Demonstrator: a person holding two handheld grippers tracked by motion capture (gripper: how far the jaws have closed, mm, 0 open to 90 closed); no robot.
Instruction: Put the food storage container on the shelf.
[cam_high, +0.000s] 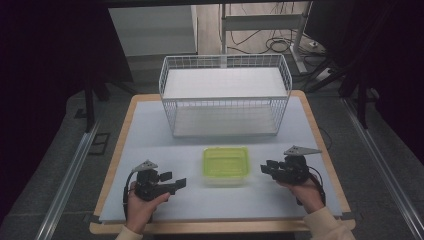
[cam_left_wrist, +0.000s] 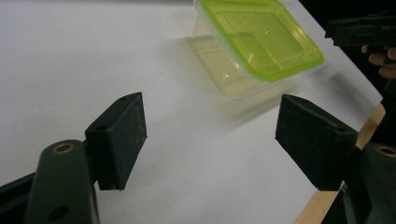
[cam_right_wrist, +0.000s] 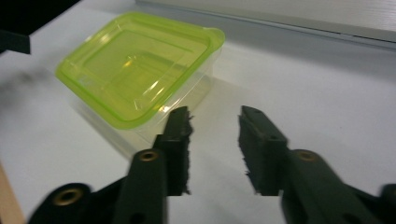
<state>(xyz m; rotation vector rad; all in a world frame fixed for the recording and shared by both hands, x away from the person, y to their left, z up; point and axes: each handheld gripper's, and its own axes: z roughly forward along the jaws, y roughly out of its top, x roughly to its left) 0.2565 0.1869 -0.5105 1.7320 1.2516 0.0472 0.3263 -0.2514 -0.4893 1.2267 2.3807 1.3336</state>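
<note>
Your right claw (cam_right_wrist: 212, 140) gapes half-wide, left claw (cam_left_wrist: 210, 140) wide, both empty; a crooked approach could shove the box (cam_high: 225, 164) sideways.

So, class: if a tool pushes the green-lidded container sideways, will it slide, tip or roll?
The container probably slides: it sits low and flat on the smooth table. It looks empty through its clear walls, so likely light. Thin plastic may flex when squeezed.

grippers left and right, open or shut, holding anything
Left gripper: open, holding nothing.
Right gripper: open, nothing between its jaws, beside the clear plastic container with the green lid.
</note>
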